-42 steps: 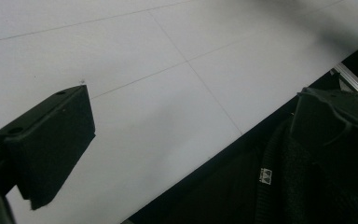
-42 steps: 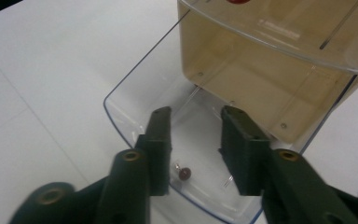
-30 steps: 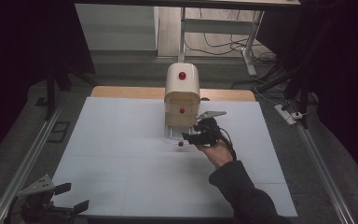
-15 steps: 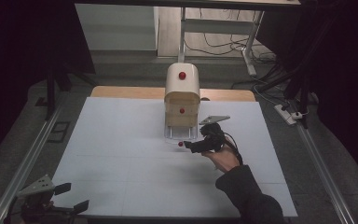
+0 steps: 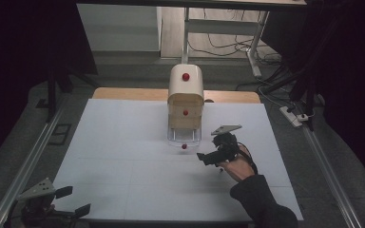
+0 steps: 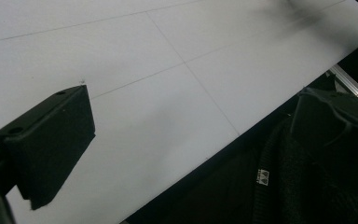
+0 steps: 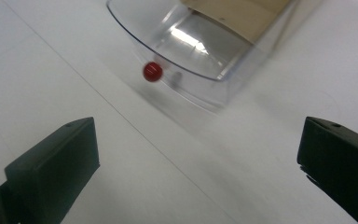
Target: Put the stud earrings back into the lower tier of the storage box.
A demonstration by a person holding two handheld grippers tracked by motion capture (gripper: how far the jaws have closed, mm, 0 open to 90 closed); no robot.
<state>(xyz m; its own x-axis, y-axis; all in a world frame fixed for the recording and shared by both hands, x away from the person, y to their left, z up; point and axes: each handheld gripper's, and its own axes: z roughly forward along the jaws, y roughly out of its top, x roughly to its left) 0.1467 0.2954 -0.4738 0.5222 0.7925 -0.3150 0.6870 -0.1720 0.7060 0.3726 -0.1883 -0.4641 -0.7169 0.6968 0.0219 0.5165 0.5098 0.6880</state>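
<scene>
**Clear drawer stood pulled out, right jaws wide and empty**

The cream cabinet (image 5: 186, 102) sat at centre frame, its clear drawer (image 5: 184, 137) drawn forward. The right gripper (image 5: 203, 158) hovered lower right of it, jaws spread, holding nothing. The left gripper (image 5: 73, 200) rested bottom left, jaws apart, empty. A red knob (image 7: 152, 71) showed upper centre.

Drawer (image 7: 200, 51) clear glossy plastic; knob (image 7: 152, 71) seemingly glossy.

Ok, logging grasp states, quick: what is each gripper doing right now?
Left gripper: open, holding nothing, at the table's near left corner.
Right gripper: open, holding nothing, facing the clear drawer and its red knob.
</scene>
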